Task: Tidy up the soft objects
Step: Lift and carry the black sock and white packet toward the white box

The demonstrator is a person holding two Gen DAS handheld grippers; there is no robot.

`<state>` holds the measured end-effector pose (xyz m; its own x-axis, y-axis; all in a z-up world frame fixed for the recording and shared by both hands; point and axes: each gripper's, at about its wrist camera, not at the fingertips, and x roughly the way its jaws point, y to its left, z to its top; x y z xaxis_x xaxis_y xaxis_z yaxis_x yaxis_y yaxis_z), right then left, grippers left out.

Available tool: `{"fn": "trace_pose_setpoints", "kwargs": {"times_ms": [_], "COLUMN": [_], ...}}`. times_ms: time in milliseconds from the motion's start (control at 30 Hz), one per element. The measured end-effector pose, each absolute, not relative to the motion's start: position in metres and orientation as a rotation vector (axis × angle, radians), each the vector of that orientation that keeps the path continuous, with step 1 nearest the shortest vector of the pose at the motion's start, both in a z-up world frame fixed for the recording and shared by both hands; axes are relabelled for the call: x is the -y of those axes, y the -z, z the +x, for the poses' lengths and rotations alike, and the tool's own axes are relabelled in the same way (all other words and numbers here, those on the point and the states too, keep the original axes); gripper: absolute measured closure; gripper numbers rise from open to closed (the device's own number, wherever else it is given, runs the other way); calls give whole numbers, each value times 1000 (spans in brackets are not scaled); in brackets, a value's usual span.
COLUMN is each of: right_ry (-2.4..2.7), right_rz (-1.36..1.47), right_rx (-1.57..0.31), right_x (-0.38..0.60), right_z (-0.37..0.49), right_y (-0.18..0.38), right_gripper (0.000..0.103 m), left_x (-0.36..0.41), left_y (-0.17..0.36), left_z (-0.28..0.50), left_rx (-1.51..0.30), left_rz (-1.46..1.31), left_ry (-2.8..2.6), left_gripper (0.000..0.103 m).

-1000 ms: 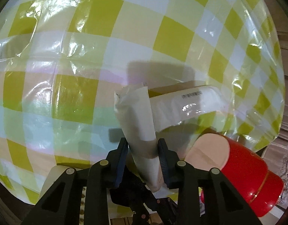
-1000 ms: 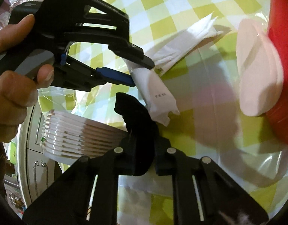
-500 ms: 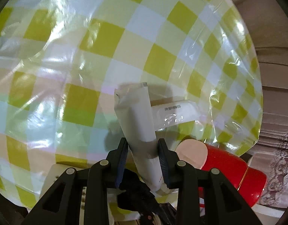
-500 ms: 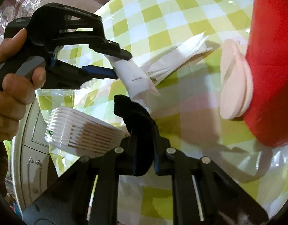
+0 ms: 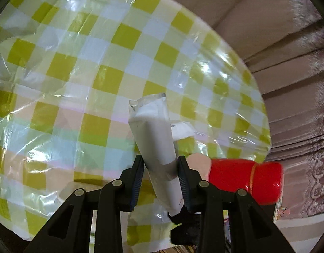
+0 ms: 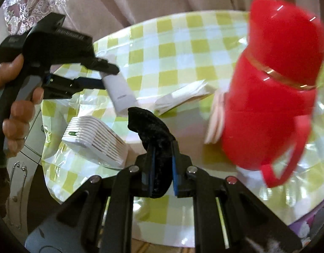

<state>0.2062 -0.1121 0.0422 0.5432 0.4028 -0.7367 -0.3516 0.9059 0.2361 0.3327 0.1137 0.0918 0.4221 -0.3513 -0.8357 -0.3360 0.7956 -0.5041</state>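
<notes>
Looking along the left hand-held gripper (image 5: pixel 161 170), a white soft tube (image 5: pixel 155 139) stands pinched between its two black ribbed fingers, crimped flat end upward and leaning slightly left, raised clear of the table (image 5: pixel 77 63). The tube's skin is smooth and matte, greying where it passes between the pads. Behind it a second white packet (image 5: pixel 182 129) lies flat on the tabletop, mostly hidden by the tube. A glossy, wrinkled clear plastic sheet covers the yellow-green and white checked cloth on the round table. Just right of the fingers lies a shiny red plastic jug (image 5: pixel 246 181) with a thin gold band, its pale pink end facing the tube. From the right wrist view, the right hand-held gripper (image 6: pixel 162 166) is closed down on a black fuzzy soft object (image 6: pixel 151 128), a limp, velvety lump that bulges up and curls left above the blue-padded fingers. At upper left a hand (image 6: pixel 18 105) grips the left hand-held gripper (image 6: pixel 103 76), the white tube (image 6: pixel 120 92) jutting from its tips above the table. Beneath sits a white ribbed plastic box (image 6: pixel 94 139), and a folded white packet (image 6: pixel 183 97) lies between it and the blurred red jug (image 6: pixel 271 88), whose looped handle points lower right.
</notes>
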Motion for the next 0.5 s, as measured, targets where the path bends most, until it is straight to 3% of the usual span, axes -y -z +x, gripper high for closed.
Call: {"fn": "trace_pose_setpoints", "kwargs": {"times_ms": [500], "right_ry": [-311], "right_rz": [42], "right_rx": [-817], "right_x": [198], "right_z": [163], "right_y": [-80], "right_gripper": [86], "left_x": [-31], "left_y": [-129], "left_z": [258], "left_rx": [-1045], "left_rz": [-670], "left_ry": [217], "left_gripper": [69]}}
